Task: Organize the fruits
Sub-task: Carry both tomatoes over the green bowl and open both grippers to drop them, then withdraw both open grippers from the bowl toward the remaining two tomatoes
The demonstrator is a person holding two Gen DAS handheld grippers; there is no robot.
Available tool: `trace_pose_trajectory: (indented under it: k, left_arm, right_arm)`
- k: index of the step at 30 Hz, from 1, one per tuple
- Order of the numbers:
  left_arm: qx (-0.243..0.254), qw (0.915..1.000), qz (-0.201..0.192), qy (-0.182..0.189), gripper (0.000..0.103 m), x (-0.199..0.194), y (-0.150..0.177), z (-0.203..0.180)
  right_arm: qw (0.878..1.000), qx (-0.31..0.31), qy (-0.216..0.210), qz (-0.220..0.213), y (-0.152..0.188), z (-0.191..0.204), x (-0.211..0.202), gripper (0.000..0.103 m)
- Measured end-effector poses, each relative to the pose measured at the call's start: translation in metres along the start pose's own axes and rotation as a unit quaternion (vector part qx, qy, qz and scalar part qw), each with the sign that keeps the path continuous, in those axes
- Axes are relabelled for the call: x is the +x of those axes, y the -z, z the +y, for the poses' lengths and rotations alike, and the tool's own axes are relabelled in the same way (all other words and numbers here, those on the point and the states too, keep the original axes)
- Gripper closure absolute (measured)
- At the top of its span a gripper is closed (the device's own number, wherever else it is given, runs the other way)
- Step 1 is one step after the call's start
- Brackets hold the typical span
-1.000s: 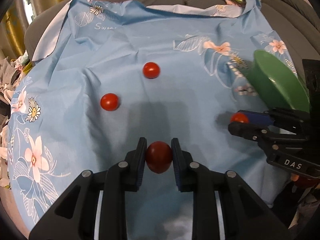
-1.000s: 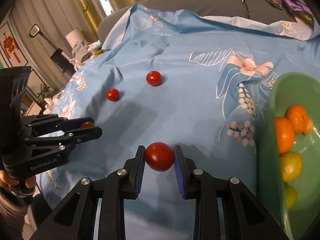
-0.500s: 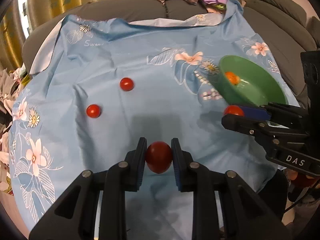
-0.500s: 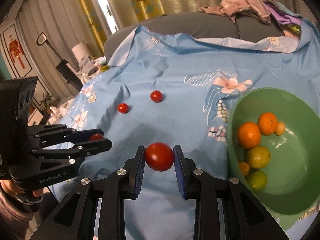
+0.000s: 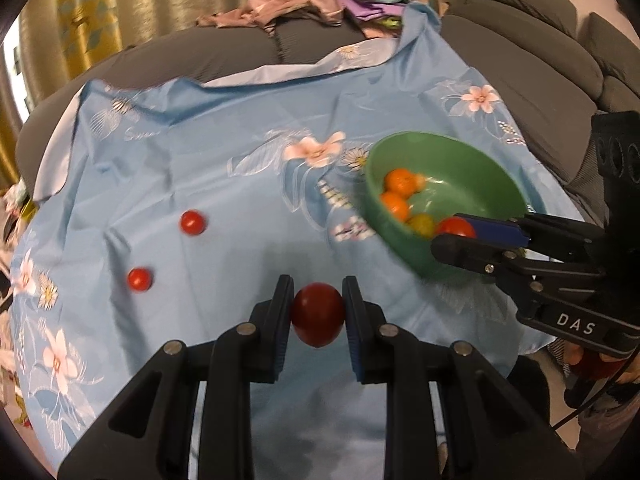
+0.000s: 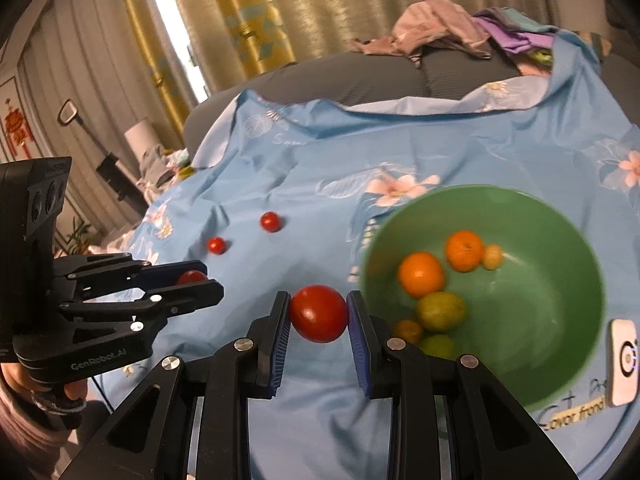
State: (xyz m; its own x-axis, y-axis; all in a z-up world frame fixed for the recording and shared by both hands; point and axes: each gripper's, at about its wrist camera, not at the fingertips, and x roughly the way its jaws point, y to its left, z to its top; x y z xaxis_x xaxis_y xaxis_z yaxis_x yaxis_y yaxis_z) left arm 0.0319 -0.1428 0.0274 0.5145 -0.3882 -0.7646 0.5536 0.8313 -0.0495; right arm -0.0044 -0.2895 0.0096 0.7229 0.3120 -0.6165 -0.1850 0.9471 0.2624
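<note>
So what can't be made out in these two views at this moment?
- Bowl contents, left wrist view: the near wall and the right hand-held gripper cover the lower fruit.
- Bowl, right wrist view: motion blur; the small pale fruit cannot be identified.
- Printed words on the cloth, right wrist view: cut off at the lower right.
- Left hand-held gripper's tomato, right wrist view: mostly hidden by its fingers.

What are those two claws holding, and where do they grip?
Each claw, left and right, pinches a red tomato by its opposite sides.
</note>
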Motion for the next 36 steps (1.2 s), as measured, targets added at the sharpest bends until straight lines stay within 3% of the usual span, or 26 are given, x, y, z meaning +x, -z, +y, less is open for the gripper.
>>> trace_pose_trajectory:
  k: [14,26,28,30,36]
  left_arm:
    - [0.056,0.9953,0.009,0.078,0.078,0.049,-0.045,-0.066]
    - [0.064,0.9944,0.044,0.072,0.078,0.080,-0.047,-0.080]
    - [0.062,0.9948,0.042,0.070,0.071,0.080,-0.046,-0.080]
    - [0.058,0.9952,0.038,0.069,0.056,0.076,-0.045,-0.078]
    - [0.060,0.9970,0.020,0.046,0.035,0.058,-0.039,-0.075]
  right_arm:
    - [0.996,0.064,0.055,-0.019,0.010,-0.064,-0.026,0.073]
    - [0.993,0.103,0.060,-0.005,0.021,-0.092,-0.024,0.073]
    - [0.992,0.106,0.061,-0.007,0.021,-0.092,-0.026,0.073]
    - [0.992,0.109,0.066,-0.006,0.021,-0.093,-0.027,0.072]
    - [0.991,0.113,0.070,-0.003,0.022,-0.091,-0.031,0.072]
